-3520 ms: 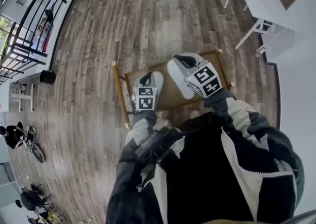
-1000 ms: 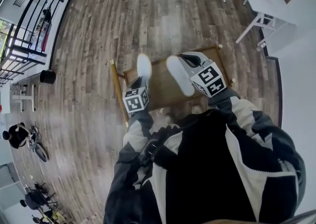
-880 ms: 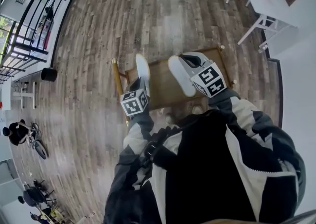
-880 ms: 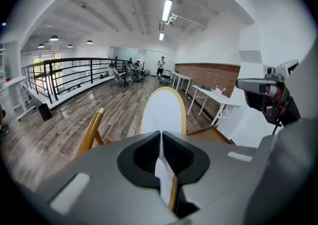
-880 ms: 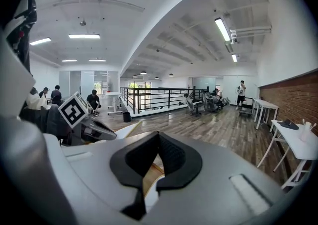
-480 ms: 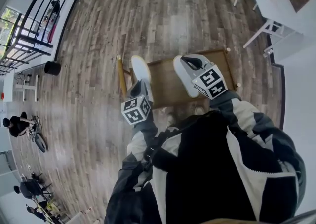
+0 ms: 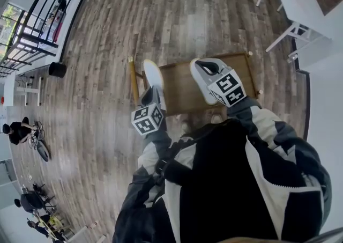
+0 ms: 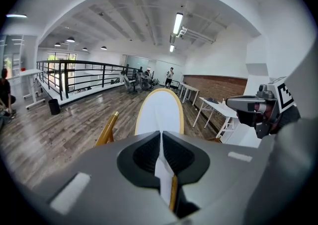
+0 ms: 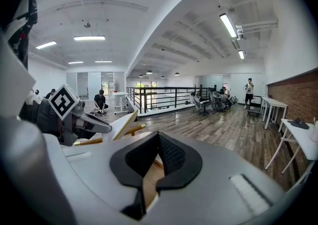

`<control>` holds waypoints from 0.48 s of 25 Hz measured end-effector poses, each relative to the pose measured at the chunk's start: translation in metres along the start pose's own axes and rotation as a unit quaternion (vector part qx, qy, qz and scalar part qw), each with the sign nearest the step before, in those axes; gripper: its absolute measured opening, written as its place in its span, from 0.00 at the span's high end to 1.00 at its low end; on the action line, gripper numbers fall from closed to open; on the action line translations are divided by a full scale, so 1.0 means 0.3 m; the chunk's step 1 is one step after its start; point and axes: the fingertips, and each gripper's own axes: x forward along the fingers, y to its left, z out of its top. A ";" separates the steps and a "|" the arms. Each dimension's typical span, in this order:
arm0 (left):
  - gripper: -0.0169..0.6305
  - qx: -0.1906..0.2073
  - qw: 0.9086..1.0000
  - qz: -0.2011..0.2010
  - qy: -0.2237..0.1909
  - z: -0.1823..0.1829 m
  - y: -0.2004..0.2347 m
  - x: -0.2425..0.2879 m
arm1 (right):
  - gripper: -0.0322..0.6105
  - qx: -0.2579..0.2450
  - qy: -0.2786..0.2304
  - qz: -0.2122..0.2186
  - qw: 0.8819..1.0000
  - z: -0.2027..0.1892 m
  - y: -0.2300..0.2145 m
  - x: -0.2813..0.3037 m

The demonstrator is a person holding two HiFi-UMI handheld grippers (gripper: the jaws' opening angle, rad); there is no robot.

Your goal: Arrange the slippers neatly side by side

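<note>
judging the gap between the two slippers is what the coming move turns on. the left gripper (image 7: 153,96) has its fingers (image 8: 149,152) nearly together, pinching a thin white part at the near end of the left slipper (image 7: 151,74). that slipper runs straight away from them, toe far, its pale yellow-rimmed face showing in the left gripper view (image 8: 160,112). in the head view it sits over the left edge of the wooden bench (image 7: 182,94), above the gold leg (image 8: 107,129); whether it touches the top i cannot tell.

the right gripper (image 7: 206,68) has its fingers (image 9: 171,152) pressed together, apparently on an edge of the right slipper (image 7: 197,83), which lies toward the bench's right half. the exact contact is hard to make out in the right gripper view.

both long axes point roughly the same way, away from the person, with a bare band of bench between them. the slippers are near but not side by side, so the left hand probably needs to carry its slipper inward and level it.
</note>
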 end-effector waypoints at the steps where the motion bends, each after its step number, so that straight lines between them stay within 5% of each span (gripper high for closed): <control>1: 0.93 -0.002 1.000 0.002 0.001 -0.008 0.008 -0.003 | 0.94 -0.002 -0.001 0.001 1.000 0.000 0.008 0.001; 12: 0.93 -0.019 0.999 0.020 0.044 -0.133 0.086 0.078 | 0.94 -0.004 0.009 -0.001 1.000 -0.025 -0.005 -0.006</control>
